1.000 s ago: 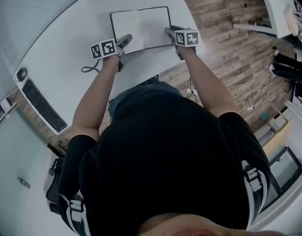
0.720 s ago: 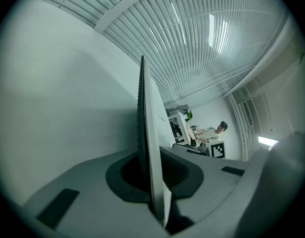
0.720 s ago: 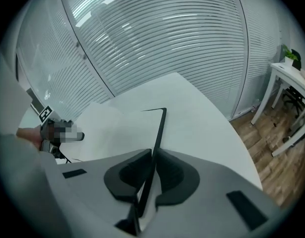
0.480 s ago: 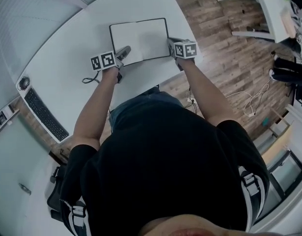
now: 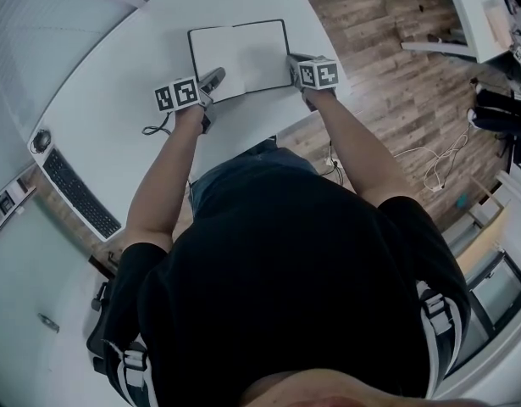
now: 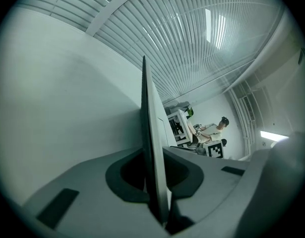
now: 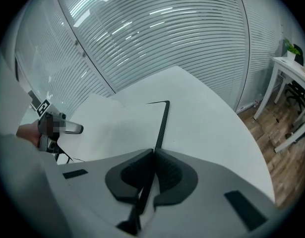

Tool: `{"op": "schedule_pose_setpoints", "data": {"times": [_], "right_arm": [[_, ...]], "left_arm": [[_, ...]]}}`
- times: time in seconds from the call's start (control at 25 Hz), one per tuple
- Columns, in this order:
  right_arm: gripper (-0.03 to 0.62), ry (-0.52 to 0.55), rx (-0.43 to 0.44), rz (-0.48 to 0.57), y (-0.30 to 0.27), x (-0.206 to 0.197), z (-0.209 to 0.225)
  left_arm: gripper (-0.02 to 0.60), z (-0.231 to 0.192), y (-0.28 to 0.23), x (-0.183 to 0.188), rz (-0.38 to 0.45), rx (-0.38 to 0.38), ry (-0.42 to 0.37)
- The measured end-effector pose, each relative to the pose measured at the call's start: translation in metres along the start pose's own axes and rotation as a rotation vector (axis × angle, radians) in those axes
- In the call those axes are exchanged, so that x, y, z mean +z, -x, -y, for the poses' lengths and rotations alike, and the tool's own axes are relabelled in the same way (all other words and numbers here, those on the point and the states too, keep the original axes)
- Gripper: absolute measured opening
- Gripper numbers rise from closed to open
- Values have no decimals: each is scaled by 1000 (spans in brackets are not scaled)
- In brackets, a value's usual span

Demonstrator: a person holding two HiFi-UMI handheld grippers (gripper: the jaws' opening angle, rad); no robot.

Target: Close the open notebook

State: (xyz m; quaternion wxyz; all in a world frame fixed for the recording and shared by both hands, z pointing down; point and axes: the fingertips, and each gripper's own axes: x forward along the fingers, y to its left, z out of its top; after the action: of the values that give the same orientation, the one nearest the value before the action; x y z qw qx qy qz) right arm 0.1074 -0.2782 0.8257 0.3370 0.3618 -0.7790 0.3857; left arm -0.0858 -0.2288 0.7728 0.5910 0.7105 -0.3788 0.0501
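The open notebook (image 5: 239, 56), white pages inside a black cover, lies on the white table (image 5: 116, 66). My left gripper (image 5: 213, 80) is at its near left corner, shut on the left edge. In the left gripper view that thin edge (image 6: 148, 133) runs straight up from between the pads of the left gripper (image 6: 156, 175). My right gripper (image 5: 294, 63) is at the near right corner. There the black cover edge (image 7: 163, 120) is pinched between the pads of the right gripper (image 7: 150, 175), and the white page (image 7: 117, 118) spreads to its left.
A keyboard (image 5: 78, 189) and a mouse (image 5: 40, 140) lie at the table's left end. A dark cable (image 5: 154, 124) lies by the left hand. The table's rounded edge drops to wooden floor (image 5: 387, 75) on the right. Slatted blinds (image 7: 167, 29) stand behind the table.
Both grippers stay at the notebook's near corners. The right one's fingers look closer together on the cover edge than a second ago. The notebook lies open as before.
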Motion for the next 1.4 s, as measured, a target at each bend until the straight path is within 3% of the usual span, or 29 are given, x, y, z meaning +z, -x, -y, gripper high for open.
{"op": "schedule_pose_setpoints", "data": {"times": [0.16,0.32,0.52,0.76,1.4], "right_arm": [[41,5,5,-5,-2,2,2],[41,-21,13,-14,-3,0,2],[40,-14,21,-23,-3,-2,3],[40,-38,33,-12,-4,-1,4],[37,-41,46,-39,-6,-3,6]], "left_arm": [[57,8,-3,9,19,0,25],[62,16,-4,11,15,16,-10],[140,27,-9,10,-3,19,-70],[190,38,-13,11,-3,12,-94],[211,67,-18,1,-74,3,-186]]}}
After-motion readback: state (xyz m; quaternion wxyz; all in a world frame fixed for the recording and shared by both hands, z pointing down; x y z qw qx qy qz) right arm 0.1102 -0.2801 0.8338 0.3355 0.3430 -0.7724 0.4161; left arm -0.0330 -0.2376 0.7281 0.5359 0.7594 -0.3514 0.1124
